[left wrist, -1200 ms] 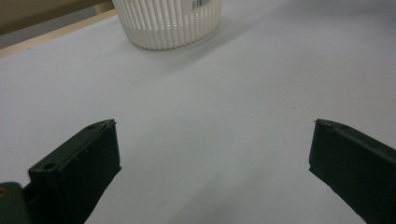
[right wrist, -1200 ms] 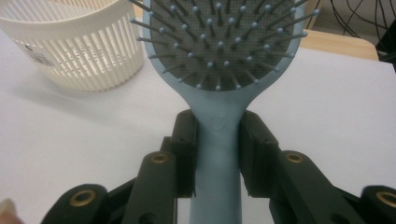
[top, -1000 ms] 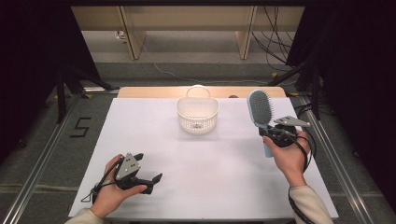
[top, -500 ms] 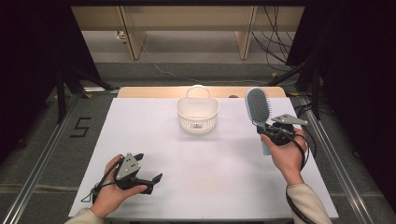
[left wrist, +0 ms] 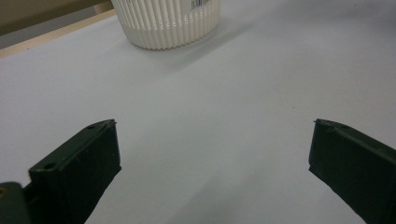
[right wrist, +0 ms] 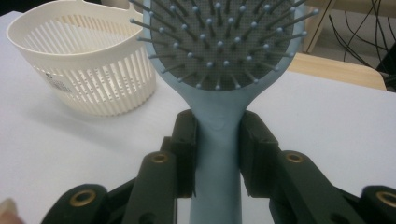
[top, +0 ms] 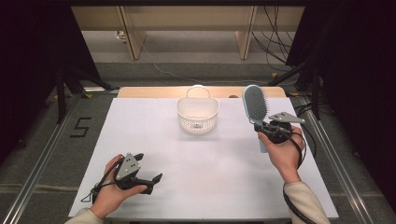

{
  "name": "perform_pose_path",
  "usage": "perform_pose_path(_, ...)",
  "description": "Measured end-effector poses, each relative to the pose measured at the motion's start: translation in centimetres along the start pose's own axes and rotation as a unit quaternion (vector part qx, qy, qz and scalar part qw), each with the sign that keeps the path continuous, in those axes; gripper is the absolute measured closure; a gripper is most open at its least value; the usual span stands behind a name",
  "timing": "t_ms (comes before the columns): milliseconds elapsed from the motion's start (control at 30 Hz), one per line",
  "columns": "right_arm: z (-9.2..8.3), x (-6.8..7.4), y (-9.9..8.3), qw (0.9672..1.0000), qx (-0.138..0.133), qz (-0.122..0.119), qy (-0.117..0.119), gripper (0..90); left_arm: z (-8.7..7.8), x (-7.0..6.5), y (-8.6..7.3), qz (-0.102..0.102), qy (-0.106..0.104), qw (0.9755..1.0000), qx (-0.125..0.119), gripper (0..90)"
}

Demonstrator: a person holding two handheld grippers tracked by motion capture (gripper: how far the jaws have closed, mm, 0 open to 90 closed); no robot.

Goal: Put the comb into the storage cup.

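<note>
A light blue hairbrush (top: 255,103) with a grey bristle pad is held up above the table's right side, bristles facing me. My right gripper (top: 264,128) is shut on its handle just below the head; in the right gripper view both pads press the handle of the hairbrush (right wrist: 218,126) between the jaws of the right gripper (right wrist: 218,140). A white slatted basket (top: 198,113) stands at the table's far middle, left of the brush. My left gripper (top: 156,179) rests on the table at the near left, open with nothing between its jaws (left wrist: 212,158). The basket (left wrist: 168,21) shows ahead of it.
A white sheet covers the table (top: 205,177), with a wooden strip (top: 149,92) along its far edge. Metal rails (top: 44,154) run along both sides. Cables (top: 275,28) lie on the floor at the far right.
The right hand has carried the hairbrush slightly left, toward the basket. The left hand and gripper have not moved.
</note>
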State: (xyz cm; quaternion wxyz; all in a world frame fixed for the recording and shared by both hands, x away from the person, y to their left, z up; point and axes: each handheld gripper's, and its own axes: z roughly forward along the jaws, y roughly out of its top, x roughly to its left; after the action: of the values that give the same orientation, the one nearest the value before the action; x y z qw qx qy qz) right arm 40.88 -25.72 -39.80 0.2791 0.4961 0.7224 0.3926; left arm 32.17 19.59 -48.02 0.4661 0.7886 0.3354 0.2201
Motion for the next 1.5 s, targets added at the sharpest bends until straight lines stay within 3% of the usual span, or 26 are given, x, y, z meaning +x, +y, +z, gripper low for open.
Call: perform_pose_path(1500, 0.7, 1.9, 1.7, 0.9995, -0.029, -0.001, 0.014, 70.5, 0.0, 0.0, 0.0, 0.003, 0.000, 1.0000, 0.001, 1.6)
